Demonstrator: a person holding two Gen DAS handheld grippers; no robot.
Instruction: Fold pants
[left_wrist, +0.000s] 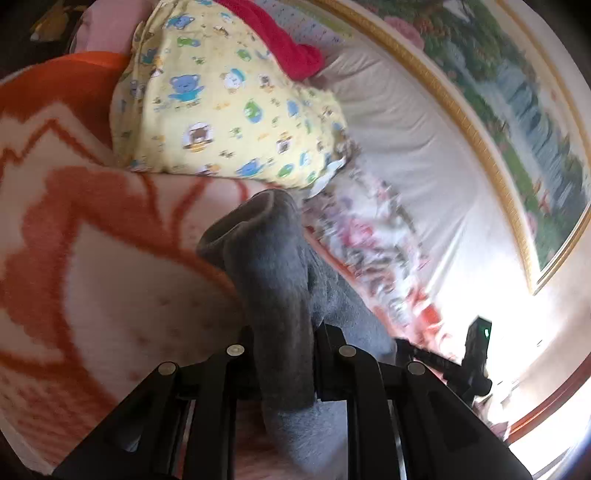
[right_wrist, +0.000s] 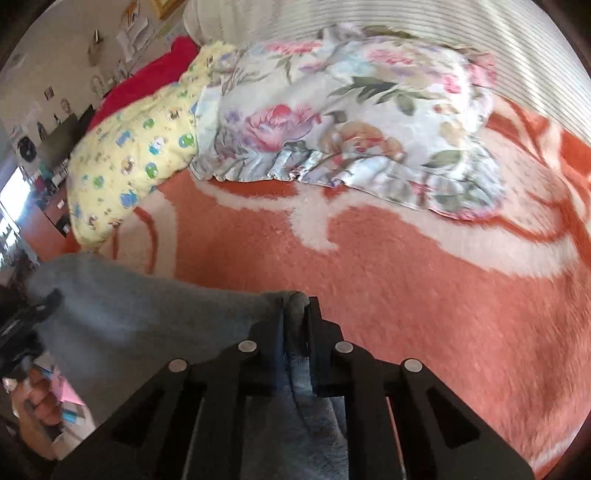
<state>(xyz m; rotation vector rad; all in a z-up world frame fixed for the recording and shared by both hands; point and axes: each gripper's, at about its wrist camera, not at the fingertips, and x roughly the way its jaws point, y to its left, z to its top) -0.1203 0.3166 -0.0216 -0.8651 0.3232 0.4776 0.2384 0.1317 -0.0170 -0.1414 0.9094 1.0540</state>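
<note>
Two black two-finger grippers, left (left_wrist: 283, 354) and right (right_wrist: 295, 321), are each clamped on soft grey fleece pants (right_wrist: 147, 314) held above an orange-and-white patterned blanket (right_wrist: 406, 295).

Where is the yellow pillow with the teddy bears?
The yellow teddy-bear pillow lies at the far left of the bed in the right wrist view, on the orange blanket, touching the flowery pillow on its right.

Left claw (left_wrist: 284, 354) clamping grey pants (left_wrist: 273, 266), orange-and-white blanket (left_wrist: 92, 240) beneath
</note>
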